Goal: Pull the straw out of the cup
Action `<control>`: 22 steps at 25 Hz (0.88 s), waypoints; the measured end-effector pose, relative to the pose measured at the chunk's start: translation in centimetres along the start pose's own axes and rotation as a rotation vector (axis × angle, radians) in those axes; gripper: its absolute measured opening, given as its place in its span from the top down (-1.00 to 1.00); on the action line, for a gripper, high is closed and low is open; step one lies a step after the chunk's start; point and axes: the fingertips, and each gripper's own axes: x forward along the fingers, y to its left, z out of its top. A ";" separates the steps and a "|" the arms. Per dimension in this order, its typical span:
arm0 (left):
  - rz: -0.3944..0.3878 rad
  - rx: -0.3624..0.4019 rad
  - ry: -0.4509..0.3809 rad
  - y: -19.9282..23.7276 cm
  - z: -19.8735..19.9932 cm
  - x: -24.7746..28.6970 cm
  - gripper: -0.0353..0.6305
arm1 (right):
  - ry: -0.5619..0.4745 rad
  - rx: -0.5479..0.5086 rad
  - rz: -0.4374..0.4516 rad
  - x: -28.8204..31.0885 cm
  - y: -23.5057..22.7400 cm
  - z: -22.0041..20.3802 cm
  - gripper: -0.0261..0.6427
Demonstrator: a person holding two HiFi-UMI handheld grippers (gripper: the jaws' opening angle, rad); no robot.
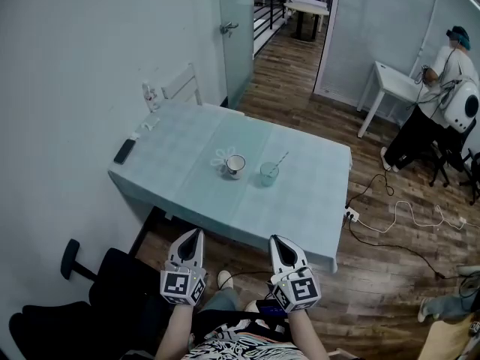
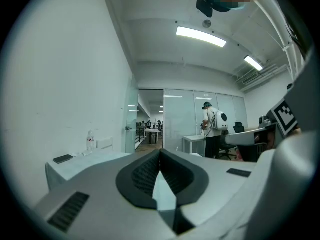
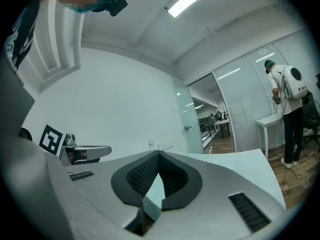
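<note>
A clear cup (image 1: 269, 174) with a straw (image 1: 280, 159) leaning out of it stands on the light green table (image 1: 187, 193), right of a white mug (image 1: 235, 165). Both grippers hang near me, short of the table's near edge. My left gripper (image 1: 198, 233) is shut and empty, its jaw tips meeting in its own view (image 2: 160, 152). My right gripper (image 1: 274, 239) is also shut with nothing held (image 3: 159, 153). In the right gripper view the straw's tip (image 3: 209, 149) barely shows over the jaws; the cup itself is hidden there.
A flower-shaped coaster (image 1: 222, 158) lies by the mug. A dark phone (image 1: 124, 151) and a small bottle (image 1: 149, 96) sit at the table's left. A black office chair (image 1: 71, 306) stands at my left. Cables (image 1: 390, 223) cross the wooden floor; a person (image 1: 435, 103) works at a white desk far right.
</note>
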 end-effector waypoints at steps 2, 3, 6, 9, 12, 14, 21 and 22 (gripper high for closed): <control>-0.003 0.015 0.011 0.3 -0.1 0.7 0.86 | -0.004 0.018 -0.005 0.7 -0.3 -0.1 0.87; -0.004 0.021 0.018 0.5 -0.3 1.1 0.86 | -0.009 0.026 -0.004 1.0 -0.4 -0.2 0.87; -0.016 0.027 0.033 1.7 -0.8 2.9 0.86 | -0.029 0.025 0.020 2.6 -0.4 -0.1 0.86; -0.038 0.027 0.038 3.1 -1.1 5.5 0.86 | -0.011 0.010 0.025 5.2 -0.7 -0.8 0.86; -0.110 0.024 0.032 4.1 -1.4 8.9 0.86 | 0.007 0.019 0.033 8.8 -1.6 -1.4 0.86; -0.163 0.030 0.045 4.8 -1.8 11.2 0.86 | 0.015 0.032 0.034 11.5 -2.2 -1.6 0.86; -0.247 0.034 0.118 8.9 -3.7 18.1 0.86 | 0.109 0.019 -0.052 18.8 -5.3 -3.2 0.86; -0.255 0.040 0.126 9.6 -4.1 19.0 0.86 | 0.120 0.016 -0.068 19.7 -5.6 -3.5 0.86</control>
